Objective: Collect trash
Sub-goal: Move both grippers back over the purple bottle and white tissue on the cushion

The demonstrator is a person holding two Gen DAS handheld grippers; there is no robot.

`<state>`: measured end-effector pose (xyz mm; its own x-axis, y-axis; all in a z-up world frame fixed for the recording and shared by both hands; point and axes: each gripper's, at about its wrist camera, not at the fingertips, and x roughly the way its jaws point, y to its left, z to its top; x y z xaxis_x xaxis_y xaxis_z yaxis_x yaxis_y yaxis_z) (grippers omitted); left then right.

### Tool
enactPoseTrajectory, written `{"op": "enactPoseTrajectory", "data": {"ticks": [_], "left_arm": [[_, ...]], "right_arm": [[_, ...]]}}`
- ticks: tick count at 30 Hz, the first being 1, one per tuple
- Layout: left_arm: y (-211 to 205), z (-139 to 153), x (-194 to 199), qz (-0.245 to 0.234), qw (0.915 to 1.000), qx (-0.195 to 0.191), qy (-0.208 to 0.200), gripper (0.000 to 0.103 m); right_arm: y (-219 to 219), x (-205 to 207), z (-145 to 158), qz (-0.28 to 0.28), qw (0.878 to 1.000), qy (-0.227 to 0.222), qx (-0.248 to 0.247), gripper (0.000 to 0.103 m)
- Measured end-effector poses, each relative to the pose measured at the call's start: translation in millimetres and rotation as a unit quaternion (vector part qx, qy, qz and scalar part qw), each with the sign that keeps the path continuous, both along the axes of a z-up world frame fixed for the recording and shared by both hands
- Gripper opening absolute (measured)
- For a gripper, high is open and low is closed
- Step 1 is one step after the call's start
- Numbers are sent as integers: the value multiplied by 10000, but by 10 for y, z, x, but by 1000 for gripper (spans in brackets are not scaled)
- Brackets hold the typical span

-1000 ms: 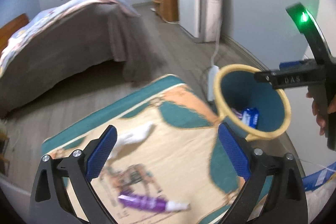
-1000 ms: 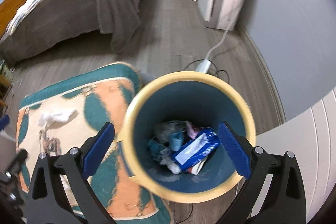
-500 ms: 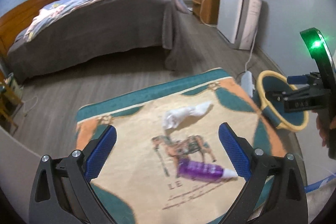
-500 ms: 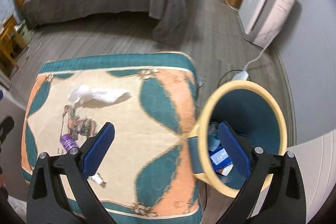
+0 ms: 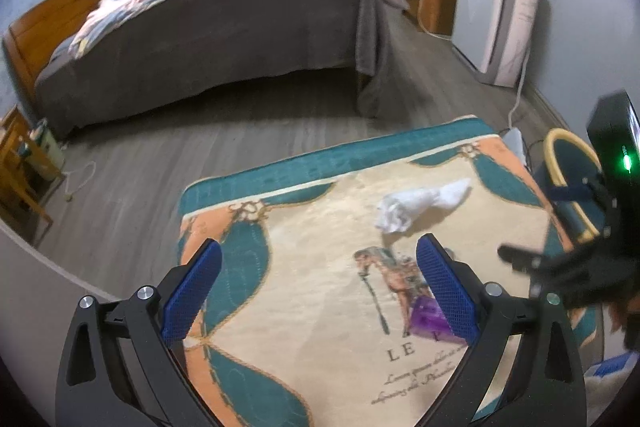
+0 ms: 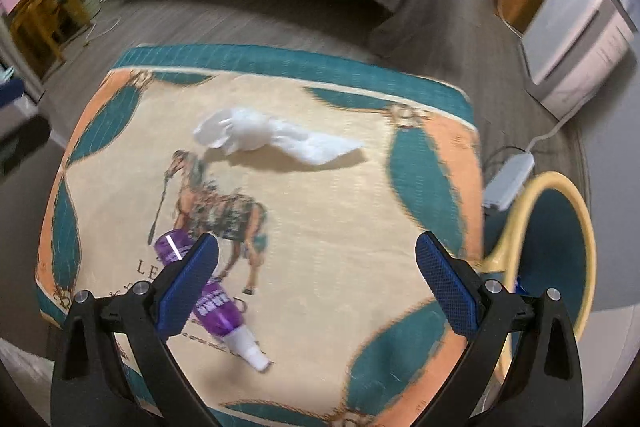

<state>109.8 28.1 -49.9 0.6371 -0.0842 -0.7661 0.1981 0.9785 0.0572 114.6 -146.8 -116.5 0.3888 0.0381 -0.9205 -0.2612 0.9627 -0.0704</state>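
The crumpled white tissue lies on the patterned teal-and-orange rug, near the middle and beyond the printed horse; it looks light, soft and easily crushed, best pinched across its bunched thicker end. The purple plastic tube with a white cap lies nearer than the horse, likely light, smooth and slippery, best gripped across its body. Both the right gripper and left gripper have jaws spread wide and empty, the tissue ahead of them, the tube touching neither, and the yellow-rimmed blue bin stands just beside the rug's right edge.

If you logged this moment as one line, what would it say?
phase: reach | left claw: open, empty | right claw: open, empty | on rug: white tissue, purple tube | bin: beside rug
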Motion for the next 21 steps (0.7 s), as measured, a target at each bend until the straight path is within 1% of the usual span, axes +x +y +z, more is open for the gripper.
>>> {"op": "enactPoseTrajectory", "data": {"ticks": [2, 4, 9, 12, 15, 21], "left_arm": [[78, -19, 52, 116, 9998, -134, 55, 97], [128, -40, 95, 201, 9996, -156, 74, 97], [230, -114, 199, 431, 9989, -101, 118, 97], [279, -164, 248, 537, 9984, -108, 172, 97], [298, -217, 287, 602, 9979, 2, 236, 97], [320, -292, 327, 635, 9974, 19, 334, 97]], "right_arm": [[95, 2, -61, 179, 9997, 52, -173, 97], [173, -24, -101, 366, 9990, 39, -248, 97], [285, -85, -217, 662, 9976, 158, -159, 97], [332, -109, -308, 718, 9970, 284, -52, 97], [396, -128, -371, 804, 9961, 362, 50, 97], [597, -171, -498, 1117, 9928, 443, -13, 97]]}}
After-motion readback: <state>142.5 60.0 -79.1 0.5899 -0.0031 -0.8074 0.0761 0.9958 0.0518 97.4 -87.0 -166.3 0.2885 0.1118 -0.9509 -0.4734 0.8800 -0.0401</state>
